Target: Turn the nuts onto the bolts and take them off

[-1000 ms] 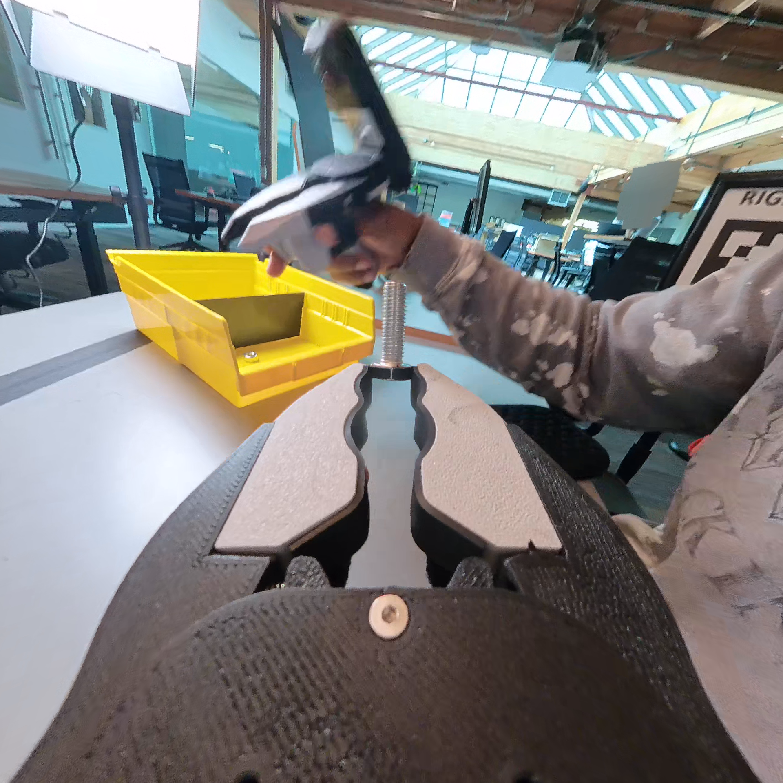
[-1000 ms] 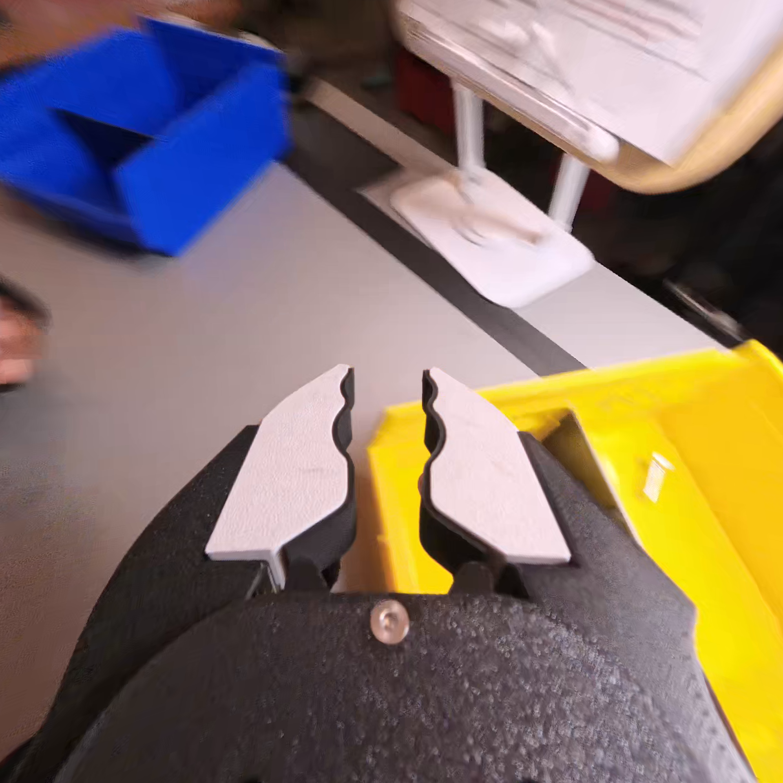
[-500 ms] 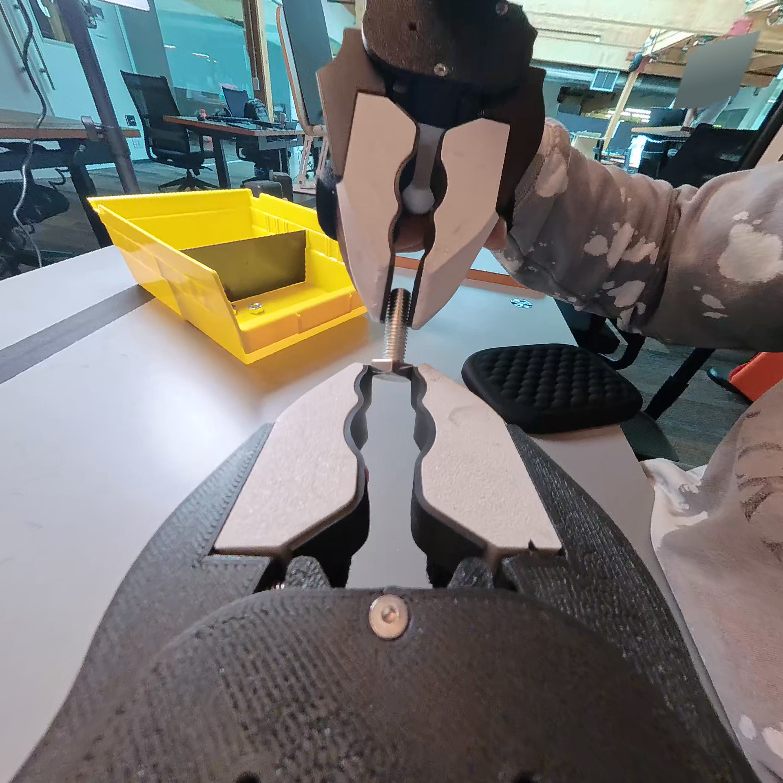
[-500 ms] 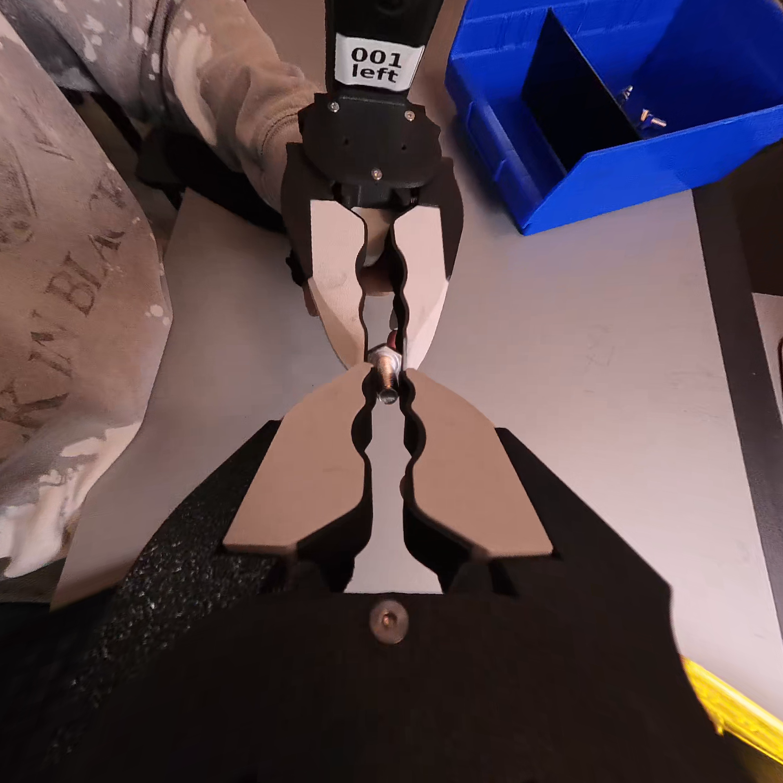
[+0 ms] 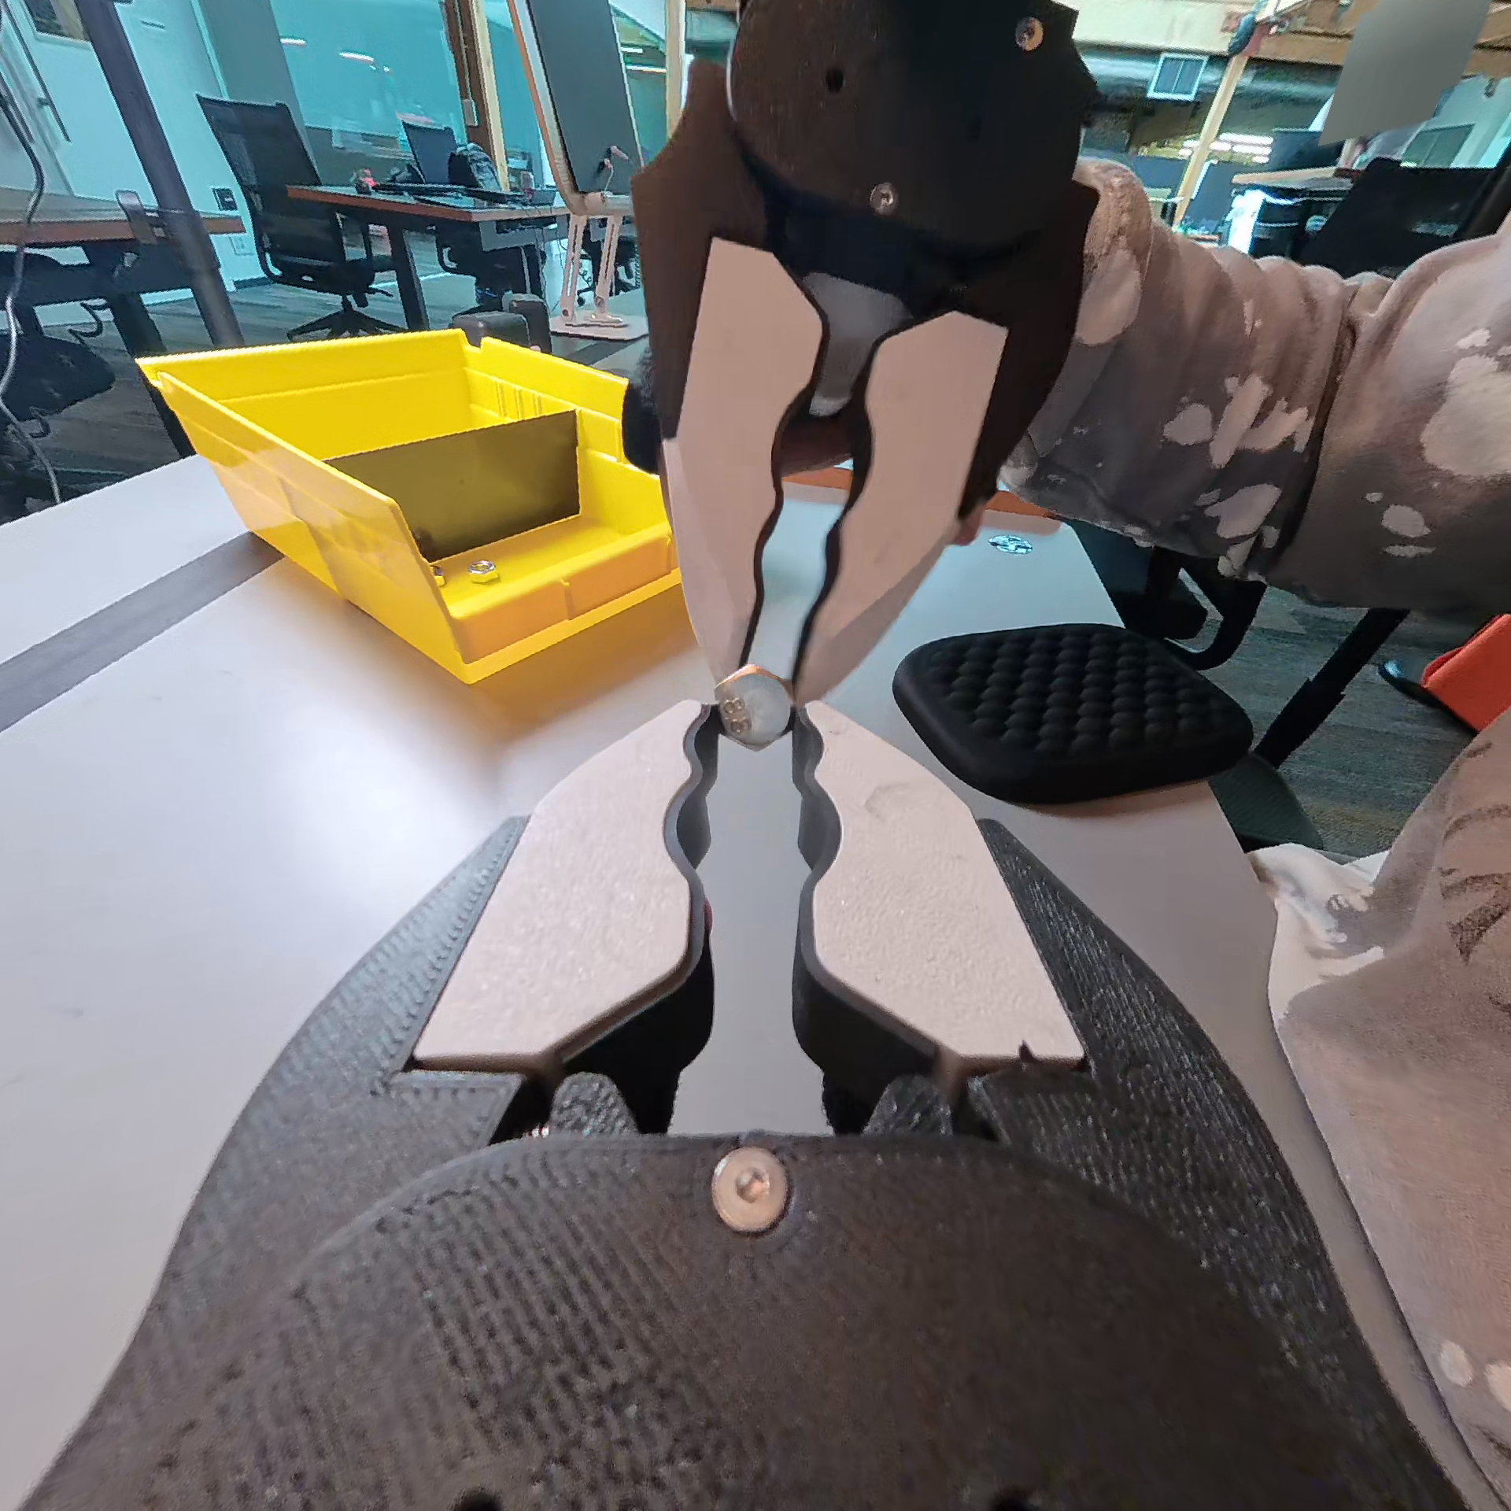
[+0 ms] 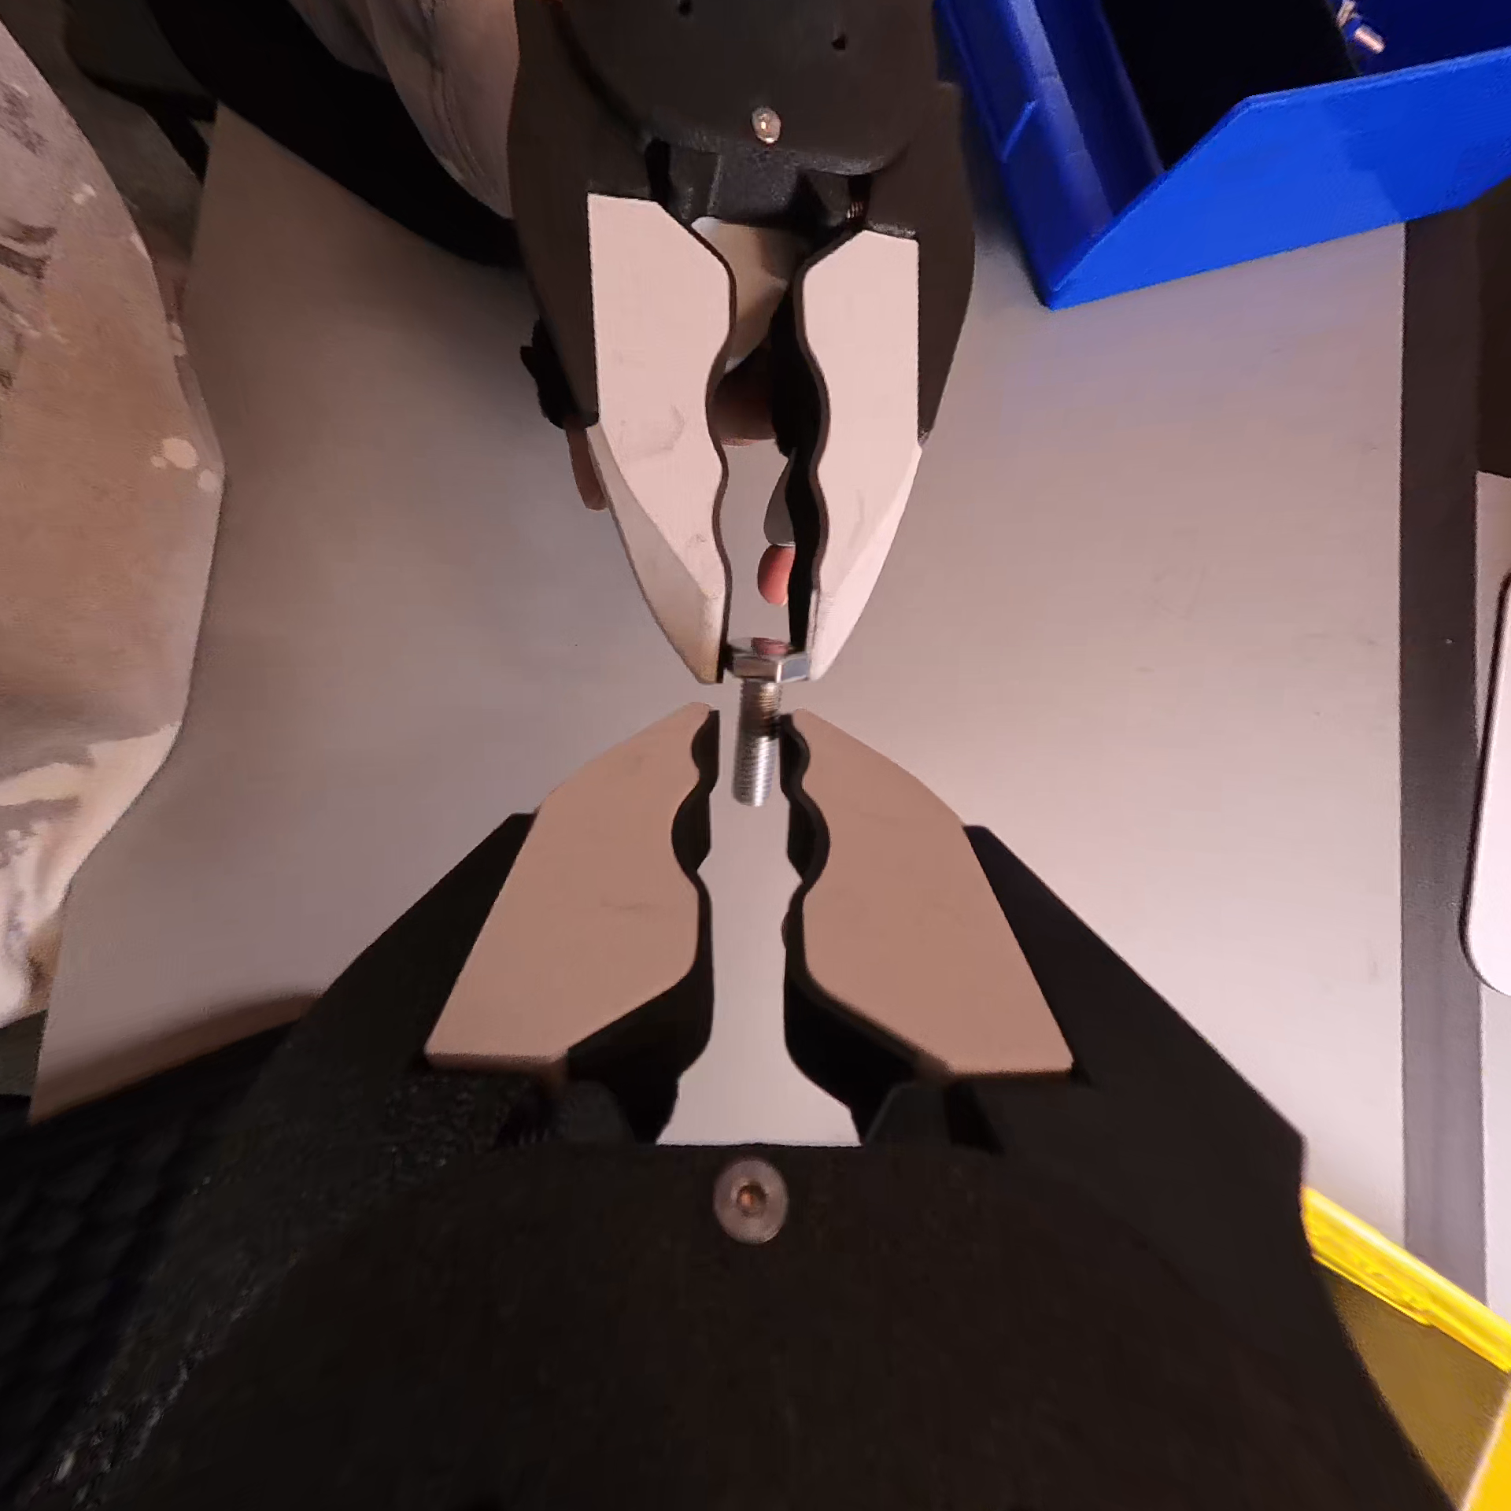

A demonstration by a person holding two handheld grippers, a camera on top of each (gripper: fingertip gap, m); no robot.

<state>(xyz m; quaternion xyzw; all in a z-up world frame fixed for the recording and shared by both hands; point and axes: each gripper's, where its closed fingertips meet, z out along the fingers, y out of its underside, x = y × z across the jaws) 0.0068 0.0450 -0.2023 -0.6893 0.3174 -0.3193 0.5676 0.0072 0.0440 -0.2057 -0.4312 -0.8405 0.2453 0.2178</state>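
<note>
A silver hex-head bolt [image 6: 756, 724] is hanging above the grey table, its head [image 5: 753, 706] pinched between the left gripper's [image 6: 767, 672] fingertips. Its threaded shank is pointing toward six o'clock in the right wrist view, sitting between the right gripper's [image 6: 748, 713] tips; whether they are touching it is unclear. A loose nut [image 5: 484, 570] is lying in the yellow bin, at about ten o'clock from the bolt.

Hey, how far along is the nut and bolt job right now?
Early. Done: the bolt is picked up, its hex head clamped in the left claw. In hand: the right claw straddles the bare threaded shaft. Left: no nut is on it; a nut lies in the yellow bin.
</note>
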